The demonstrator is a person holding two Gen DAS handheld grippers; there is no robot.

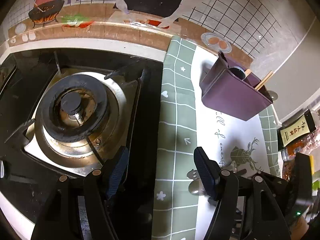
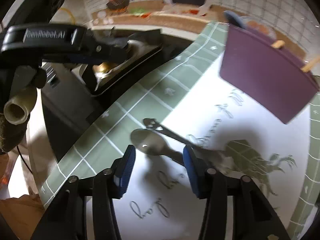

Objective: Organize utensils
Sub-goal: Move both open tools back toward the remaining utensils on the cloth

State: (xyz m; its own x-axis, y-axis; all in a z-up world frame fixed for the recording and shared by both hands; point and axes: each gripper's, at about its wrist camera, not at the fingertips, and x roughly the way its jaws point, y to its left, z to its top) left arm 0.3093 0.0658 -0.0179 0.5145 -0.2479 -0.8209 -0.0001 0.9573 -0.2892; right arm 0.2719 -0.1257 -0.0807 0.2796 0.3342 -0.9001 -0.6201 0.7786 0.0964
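Note:
A purple utensil holder [image 1: 234, 92] stands on the green-and-white mat [image 1: 176, 120], with wooden chopsticks [image 1: 264, 80] and a dark utensil inside; it also shows in the right wrist view [image 2: 266, 74]. Two metal utensils lie crossed on the mat: a spoon [image 2: 152, 142] and a flat handle with cut-outs [image 2: 160, 128]. My right gripper [image 2: 158, 160] is open just above the spoon, its fingers either side of the handle. My left gripper [image 1: 162, 172] is open and empty over the mat's left edge. The utensil ends [image 1: 195, 182] peek beside its right finger.
A gas stove burner [image 1: 76, 108] with black pan supports sits left of the mat. Sauce bottles and packets [image 1: 296, 130] stand at the far right. A tiled, illustrated wall [image 1: 140, 10] runs behind. The left gripper's body [image 2: 50, 38] hangs at upper left in the right wrist view.

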